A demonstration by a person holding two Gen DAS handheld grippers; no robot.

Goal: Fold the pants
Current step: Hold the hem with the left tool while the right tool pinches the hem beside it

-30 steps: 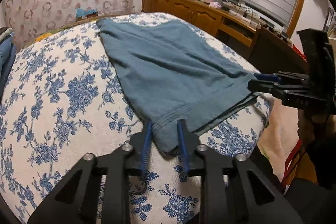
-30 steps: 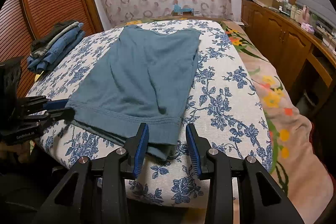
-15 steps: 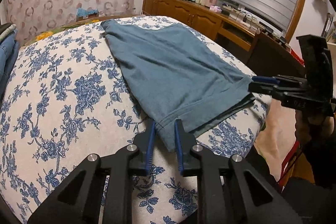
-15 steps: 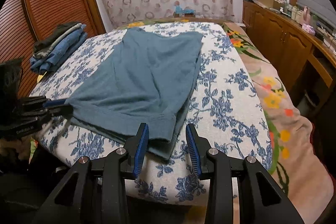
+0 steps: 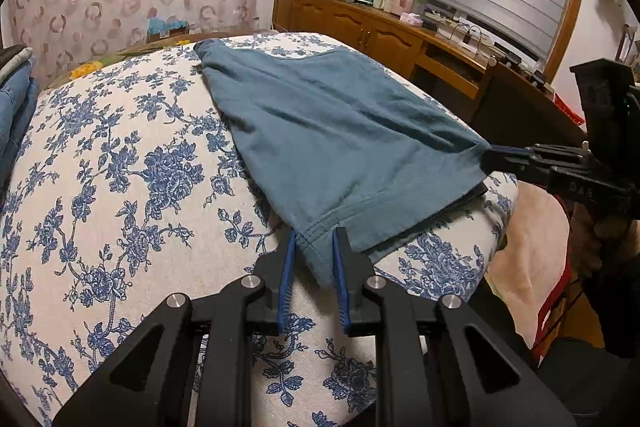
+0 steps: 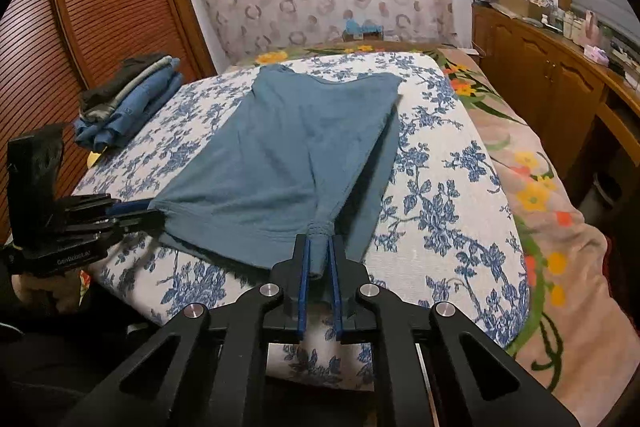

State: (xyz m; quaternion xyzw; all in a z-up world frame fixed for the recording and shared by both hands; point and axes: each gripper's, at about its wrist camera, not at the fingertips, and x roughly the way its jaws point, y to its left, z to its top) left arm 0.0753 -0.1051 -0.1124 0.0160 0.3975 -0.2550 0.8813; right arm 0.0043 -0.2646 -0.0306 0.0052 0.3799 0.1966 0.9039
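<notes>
Teal pants [image 5: 340,131] lie flat on a bed with a blue floral cover [image 5: 120,187], also in the right wrist view [image 6: 288,155]. My left gripper [image 5: 314,239] is shut on the near left corner of the pants' hem. My right gripper [image 6: 318,247] is shut on the bunched near right corner. The near edge is lifted off the cover between them. Each gripper shows in the other's view: the right one [image 5: 496,155], the left one [image 6: 140,209].
A stack of folded jeans and clothes [image 6: 128,103] sits at the bed's far left. A wooden sideboard [image 6: 552,67] with clutter runs along the right. A peach floral blanket [image 6: 532,195] hangs off the bed's right side. A louvred wooden door [image 6: 100,11] stands at left.
Both grippers have closed on the hem corners; the right one was open half a second ago. The near edge of the pants has risen off the cover.
</notes>
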